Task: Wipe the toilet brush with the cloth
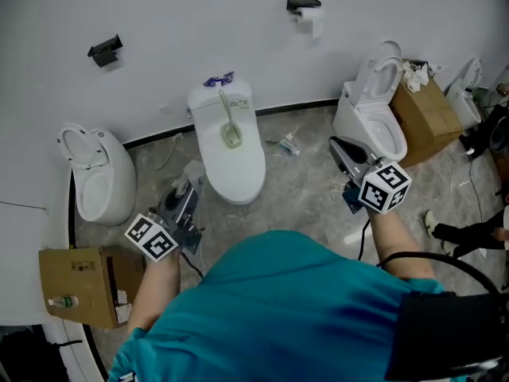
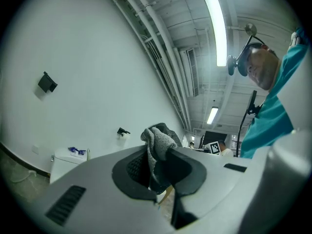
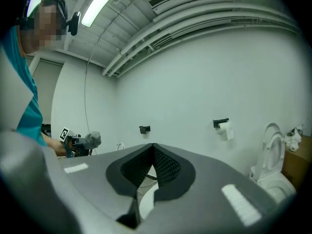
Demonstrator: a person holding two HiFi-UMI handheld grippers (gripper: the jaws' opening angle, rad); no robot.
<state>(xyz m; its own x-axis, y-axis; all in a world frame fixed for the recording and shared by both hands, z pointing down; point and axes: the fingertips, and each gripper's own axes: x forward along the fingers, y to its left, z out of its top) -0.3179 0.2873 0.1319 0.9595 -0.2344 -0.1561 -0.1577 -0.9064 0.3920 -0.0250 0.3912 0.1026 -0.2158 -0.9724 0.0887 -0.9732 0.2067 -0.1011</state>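
The toilet brush (image 1: 231, 127) lies along the shut lid of the middle toilet (image 1: 236, 173), its head toward me and its handle toward the tank. My left gripper (image 1: 188, 189) is low and left of that toilet, shut on a grey cloth (image 1: 193, 171). In the left gripper view the cloth (image 2: 159, 139) bunches up out of the closed left gripper (image 2: 157, 152). My right gripper (image 1: 339, 146) hovers to the right of the middle toilet, shut and empty. In the right gripper view the right gripper (image 3: 152, 148) has its jaws pressed together, and the cloth (image 3: 91, 139) shows far left.
A toilet with its lid raised (image 1: 97, 173) stands at left, another (image 1: 374, 111) at right. Cardboard boxes sit at lower left (image 1: 75, 281) and far right (image 1: 427, 111). A paper roll holder (image 1: 305, 9) hangs on the wall. Small litter (image 1: 287, 144) lies on the floor.
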